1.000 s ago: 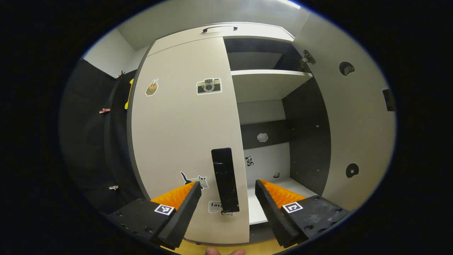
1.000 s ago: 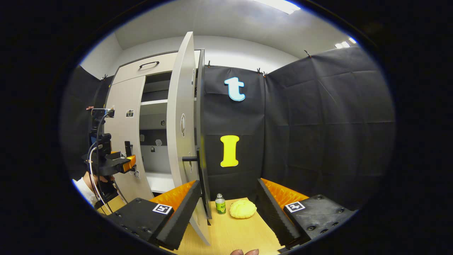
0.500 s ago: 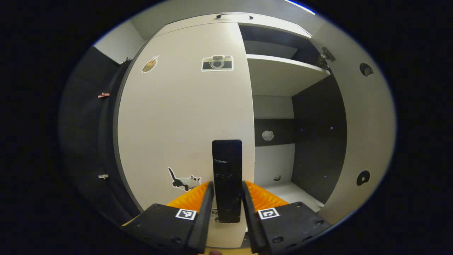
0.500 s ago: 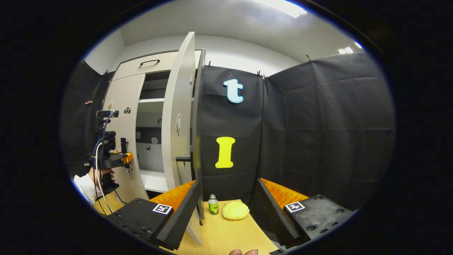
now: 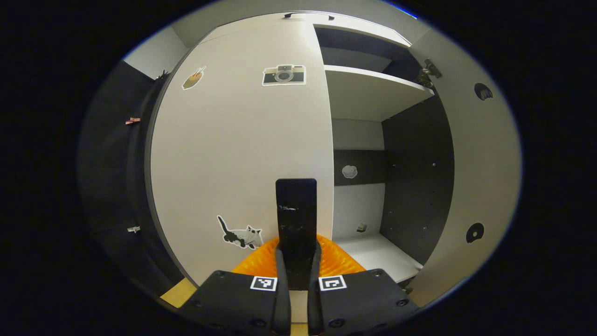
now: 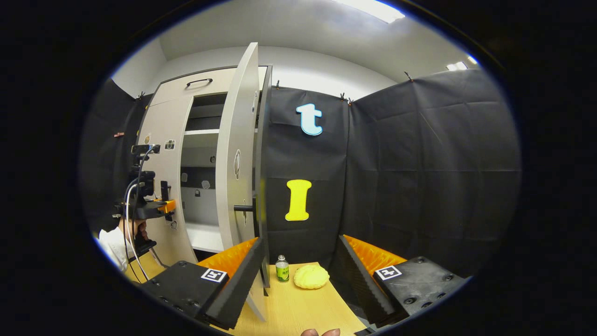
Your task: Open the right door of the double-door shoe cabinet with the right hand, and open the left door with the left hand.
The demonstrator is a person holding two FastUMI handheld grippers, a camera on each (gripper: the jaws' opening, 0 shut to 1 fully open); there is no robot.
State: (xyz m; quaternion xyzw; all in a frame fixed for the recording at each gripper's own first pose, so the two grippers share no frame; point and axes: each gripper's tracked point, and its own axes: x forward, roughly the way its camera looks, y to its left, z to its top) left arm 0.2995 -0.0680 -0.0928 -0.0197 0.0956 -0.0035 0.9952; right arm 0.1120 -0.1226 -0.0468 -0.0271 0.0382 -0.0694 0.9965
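Left gripper view: the left gripper [image 5: 297,261] has its fingers [image 5: 281,298] pinched on the black handle [image 5: 296,219] of the left door [image 5: 242,154], one finger on each side of the upright bar. That door stands closed and carries a camera sticker [image 5: 283,75] near its top and a cat sticker [image 5: 239,234] just left of the handle. Right of the door, the shoe cabinet [image 5: 373,93] is open, with a pale shelf [image 5: 373,91] above and a dark side wall. The right door [image 5: 471,154] is swung wide at the right edge.

Right gripper view: the right gripper [image 6: 301,275] has its fingers [image 6: 238,284] spread apart, holding nothing. Its left finger is just beside the edge of the open right door [image 6: 238,154]. Between the fingers, on the wooden counter [image 6: 298,308], stand a small green bottle [image 6: 281,269] and a yellow bun-shaped object [image 6: 311,276], close together. Farther left, a person's hand [image 6: 135,228] holds the left gripper [image 6: 161,205] at the closed left door [image 6: 163,154].
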